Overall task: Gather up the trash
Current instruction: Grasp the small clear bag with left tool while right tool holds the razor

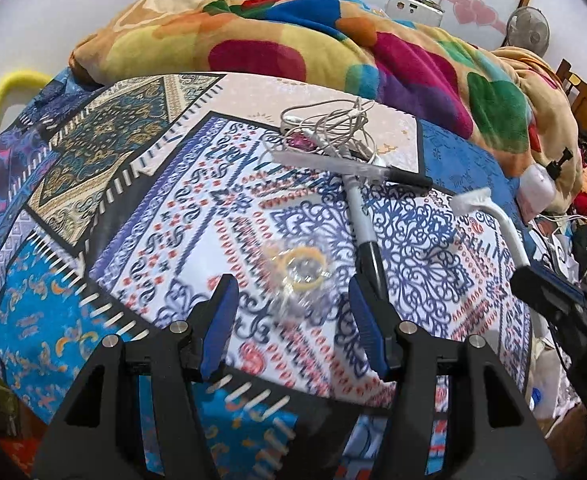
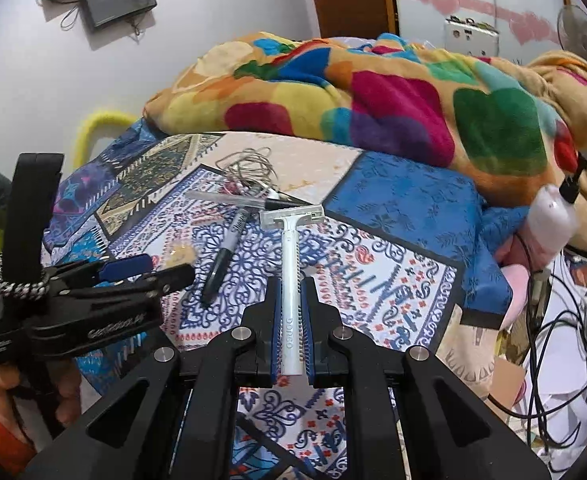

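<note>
A crumpled clear wrapper with a yellow ring [image 1: 297,272] lies on the patterned bedspread [image 1: 165,216]. My left gripper [image 1: 293,320] hangs over it, open, its fingertips on either side of the wrapper's near part without touching it. My right gripper [image 2: 291,284] is shut on the handle of a white disposable razor [image 2: 289,264], whose head points away from me. In the left wrist view the right gripper [image 1: 533,284] and the razor [image 1: 493,216] show at the right. The right wrist view shows the left gripper [image 2: 165,268] at the left, by the wrapper [image 2: 181,254].
A black-and-grey marker [image 1: 363,220], a clear pen [image 1: 333,166] and a tangle of white cable [image 1: 333,128] lie further up the bed. A bright multicoloured blanket [image 1: 293,52] is heaped behind. A white bottle [image 2: 553,220] and more cables [image 2: 565,320] crowd the right edge.
</note>
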